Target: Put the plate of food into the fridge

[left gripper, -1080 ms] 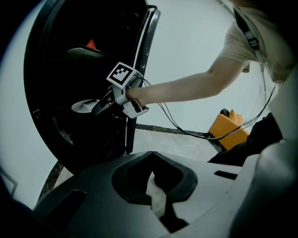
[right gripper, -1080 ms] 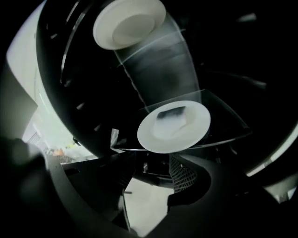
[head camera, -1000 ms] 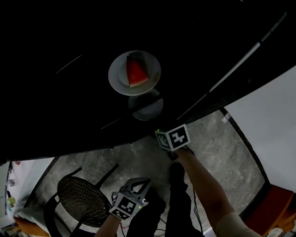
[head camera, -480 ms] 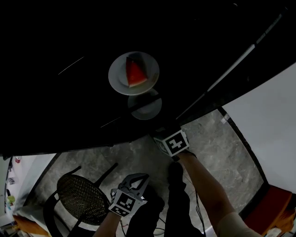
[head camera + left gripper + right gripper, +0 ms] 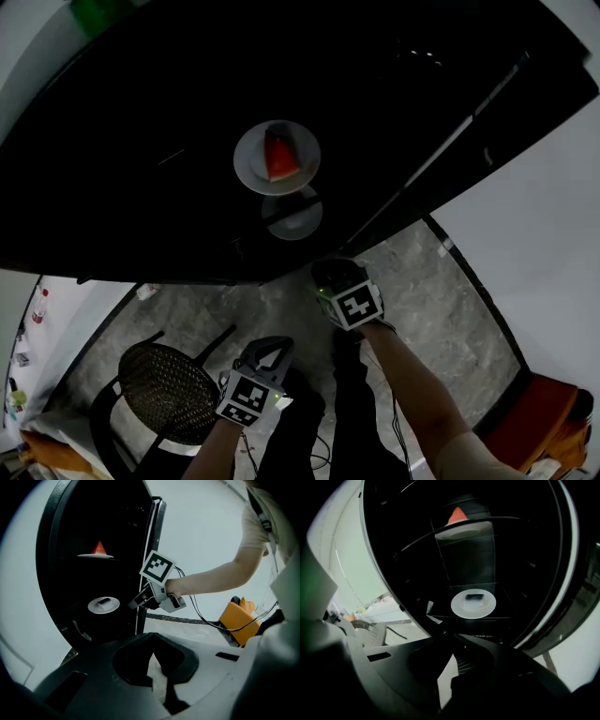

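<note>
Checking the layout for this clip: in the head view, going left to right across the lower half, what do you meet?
Woven chair → left claw → right claw, its jaws just closed on nothing → orange object at the bottom right.

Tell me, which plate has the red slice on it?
The upper plate carries the red slice. The lower plate beneath it shows only a dark patch, nothing red.

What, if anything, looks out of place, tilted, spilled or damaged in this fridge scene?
Nothing stands out. The plate sits level inside the fridge, the watermelon slice lies whole on it, and nothing has spilled around it.
</note>
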The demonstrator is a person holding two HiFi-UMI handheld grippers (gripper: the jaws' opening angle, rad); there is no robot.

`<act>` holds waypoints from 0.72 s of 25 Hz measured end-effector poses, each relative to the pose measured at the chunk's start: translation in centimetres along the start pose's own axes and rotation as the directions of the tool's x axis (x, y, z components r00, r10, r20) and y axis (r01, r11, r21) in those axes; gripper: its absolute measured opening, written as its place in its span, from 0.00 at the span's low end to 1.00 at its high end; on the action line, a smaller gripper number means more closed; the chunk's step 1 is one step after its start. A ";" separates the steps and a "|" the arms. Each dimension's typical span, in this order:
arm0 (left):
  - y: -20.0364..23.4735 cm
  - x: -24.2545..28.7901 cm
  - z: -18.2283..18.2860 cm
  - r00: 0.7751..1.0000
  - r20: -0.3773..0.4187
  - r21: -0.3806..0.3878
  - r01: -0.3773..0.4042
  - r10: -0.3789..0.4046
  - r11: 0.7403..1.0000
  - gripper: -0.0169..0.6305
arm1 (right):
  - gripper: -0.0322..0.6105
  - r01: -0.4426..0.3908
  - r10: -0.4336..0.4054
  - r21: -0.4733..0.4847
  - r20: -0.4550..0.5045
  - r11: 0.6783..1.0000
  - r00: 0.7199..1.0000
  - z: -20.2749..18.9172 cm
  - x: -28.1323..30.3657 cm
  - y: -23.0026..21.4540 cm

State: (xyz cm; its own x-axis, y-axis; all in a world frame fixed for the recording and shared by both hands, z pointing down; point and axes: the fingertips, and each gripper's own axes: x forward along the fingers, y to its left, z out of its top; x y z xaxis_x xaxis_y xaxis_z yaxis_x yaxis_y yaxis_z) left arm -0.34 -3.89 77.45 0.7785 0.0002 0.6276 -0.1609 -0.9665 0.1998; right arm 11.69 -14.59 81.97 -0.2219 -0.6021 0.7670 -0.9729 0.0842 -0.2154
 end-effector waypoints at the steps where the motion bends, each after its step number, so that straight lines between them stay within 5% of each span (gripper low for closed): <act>1: 0.0 -0.5 0.5 1.000 0.002 -0.004 -0.006 0.006 1.000 0.04 | 0.08 0.007 -0.007 0.015 -0.010 1.000 1.000 -0.3 -0.6 0.1; 12: 0.7 -8.5 5.0 0.991 0.065 -0.074 -0.113 0.118 0.991 0.04 | 0.08 0.026 -0.017 0.135 -0.070 0.991 0.997 -0.8 -9.0 4.8; 18: 1.2 -13.2 5.9 0.978 0.095 -0.175 -0.166 0.185 0.971 0.04 | 0.08 -0.007 0.020 0.123 -0.111 0.992 0.994 0.4 -12.1 9.7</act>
State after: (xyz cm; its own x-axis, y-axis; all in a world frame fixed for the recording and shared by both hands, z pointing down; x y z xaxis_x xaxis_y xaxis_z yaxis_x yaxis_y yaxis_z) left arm -7.24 -6.51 64.98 0.7893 -0.2025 0.5796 -0.3915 -0.8933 0.2209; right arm 4.92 -6.84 70.32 -0.2475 -0.5086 0.8246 -0.9560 -0.0099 -0.2931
